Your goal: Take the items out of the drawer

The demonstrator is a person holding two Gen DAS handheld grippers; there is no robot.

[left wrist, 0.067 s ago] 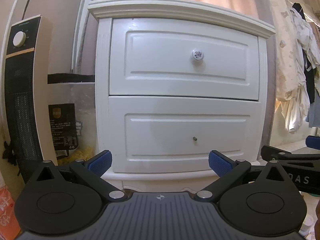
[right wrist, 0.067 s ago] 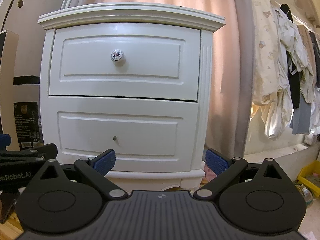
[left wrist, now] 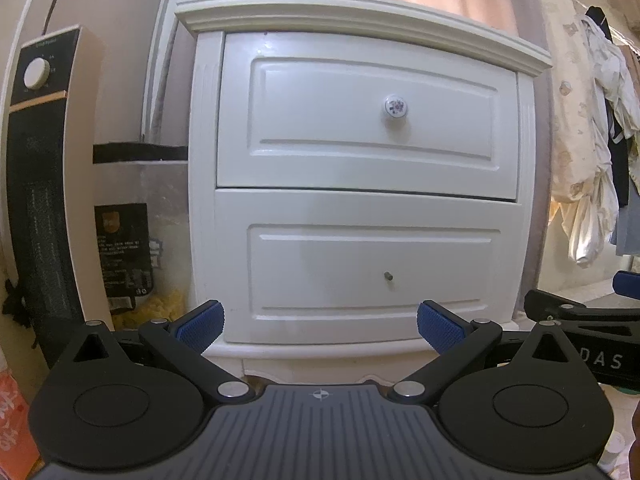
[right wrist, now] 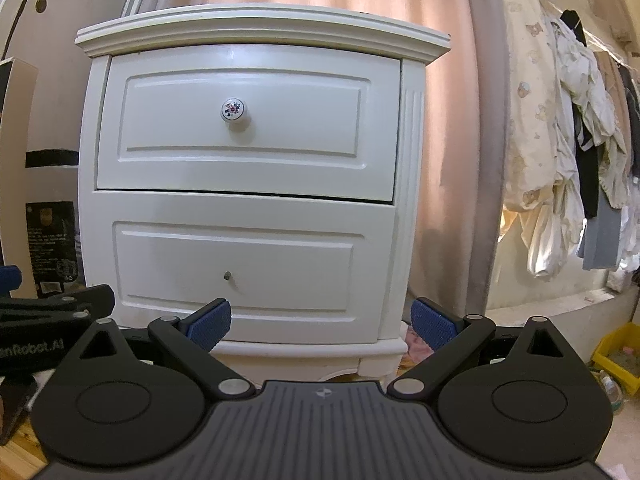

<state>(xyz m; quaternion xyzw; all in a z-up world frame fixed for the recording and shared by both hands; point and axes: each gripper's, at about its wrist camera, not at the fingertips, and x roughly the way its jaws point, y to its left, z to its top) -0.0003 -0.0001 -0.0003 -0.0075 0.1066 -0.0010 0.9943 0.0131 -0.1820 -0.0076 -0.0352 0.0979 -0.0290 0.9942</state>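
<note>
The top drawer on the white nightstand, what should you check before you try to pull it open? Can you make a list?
1. Left tool open and empty: ok, its blue pads are spread wide with nothing between them.
2. Right tool open and empty: ok.
3. Top drawer has something to grab: ok, a round flowered knob sits on its front.
4. Bottom drawer has a knob: not ok, only a small bare peg shows.
5. A tool is at the flowered knob: not ok, both hang low, well short of the nightstand.
6. Items inside: cannot tell, both drawers look shut.
</note>
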